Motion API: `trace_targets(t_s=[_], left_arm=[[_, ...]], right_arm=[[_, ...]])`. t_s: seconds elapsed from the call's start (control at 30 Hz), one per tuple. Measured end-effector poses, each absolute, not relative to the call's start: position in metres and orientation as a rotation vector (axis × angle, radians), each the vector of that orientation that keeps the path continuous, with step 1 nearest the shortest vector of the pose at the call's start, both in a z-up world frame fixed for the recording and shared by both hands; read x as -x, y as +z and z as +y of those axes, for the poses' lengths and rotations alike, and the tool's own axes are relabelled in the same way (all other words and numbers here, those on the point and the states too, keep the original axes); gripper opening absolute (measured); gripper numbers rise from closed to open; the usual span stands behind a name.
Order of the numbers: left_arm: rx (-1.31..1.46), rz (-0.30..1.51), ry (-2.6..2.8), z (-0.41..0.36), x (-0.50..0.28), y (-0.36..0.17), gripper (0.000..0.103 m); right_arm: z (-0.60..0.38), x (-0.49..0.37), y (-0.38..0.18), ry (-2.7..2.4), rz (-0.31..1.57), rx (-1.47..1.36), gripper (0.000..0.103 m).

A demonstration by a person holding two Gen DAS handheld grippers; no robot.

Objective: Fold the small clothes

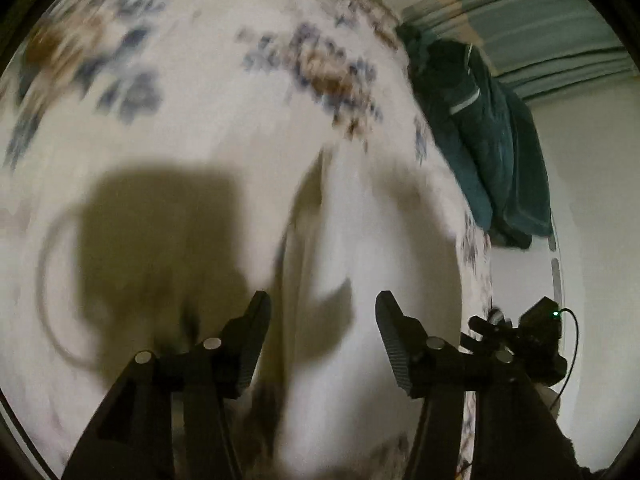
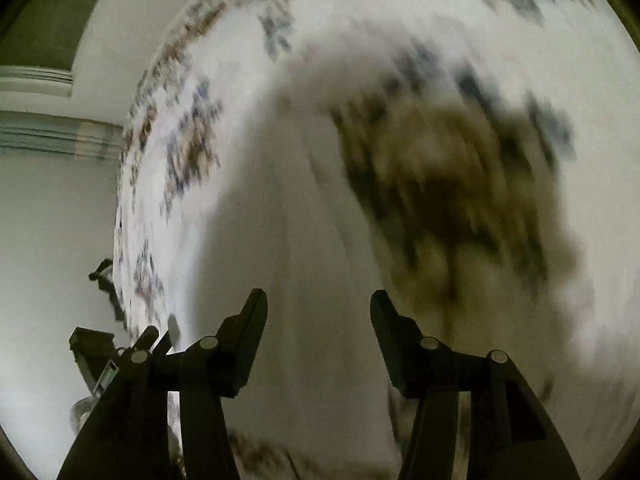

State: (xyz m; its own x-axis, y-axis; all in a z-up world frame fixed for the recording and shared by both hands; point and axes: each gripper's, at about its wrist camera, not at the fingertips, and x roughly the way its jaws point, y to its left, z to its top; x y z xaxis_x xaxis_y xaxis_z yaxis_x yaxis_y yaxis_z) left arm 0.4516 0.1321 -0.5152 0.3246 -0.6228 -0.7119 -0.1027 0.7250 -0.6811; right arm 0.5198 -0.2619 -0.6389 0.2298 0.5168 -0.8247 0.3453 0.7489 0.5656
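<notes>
We see the left claw (image 1: 322, 312) and right claw (image 2: 318, 310) both spread apart, gripping nothing, their ribbed black fingers above a soft white garment (image 1: 372, 240) lying creased on the floral-printed bed sheet (image 1: 120, 60); a teal towel (image 1: 488, 152) hangs beyond the garment.

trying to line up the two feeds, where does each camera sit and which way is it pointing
Left wrist: sits on the left tool, looking forward and down at a white garment on the floral bedsheet; both open fingers show, the right tool lower right, a teal garment at the bed's edge.
Right wrist: sits on the right tool, looking forward and down at the same bed, badly blurred; its open fingers show, the left tool lower left.
Shared: white garment, floral bedsheet, each other's tool.
</notes>
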Motion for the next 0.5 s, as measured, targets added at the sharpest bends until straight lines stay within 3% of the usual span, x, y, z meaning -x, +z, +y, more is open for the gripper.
trace_targets(t_s=[0.13, 0.2, 0.27, 0.33, 0.5], left_arm=[[0.725, 1.260, -0.387, 0.125, -0.403, -0.531, 0.048], [0.738, 1.247, -0.393, 0.120, -0.390, -0.534, 0.012], [0.743, 1.222, -0.378, 0.120, -0.380, -0.530, 0.010], [0.746, 1.210, -0.349, 0.125, -0.376, -0.526, 0.009], [0.728, 1.258, -0.310, 0.141, -0.373, -0.532, 0.007]], right_arm=[[-0.253, -0.457, -0.666, 0.181, 1.453, -0.897, 0.056], [-0.248, -0.438, -0.679, 0.186, 1.463, -0.946, 0.054], [-0.247, -0.426, -0.682, 0.164, 1.428, -0.969, 0.025], [-0.250, -0.419, -0.674, 0.126, 1.387, -0.968, 0.013], [-0.261, -0.412, -0.669, 0.026, 1.413, -0.889, 0.006]])
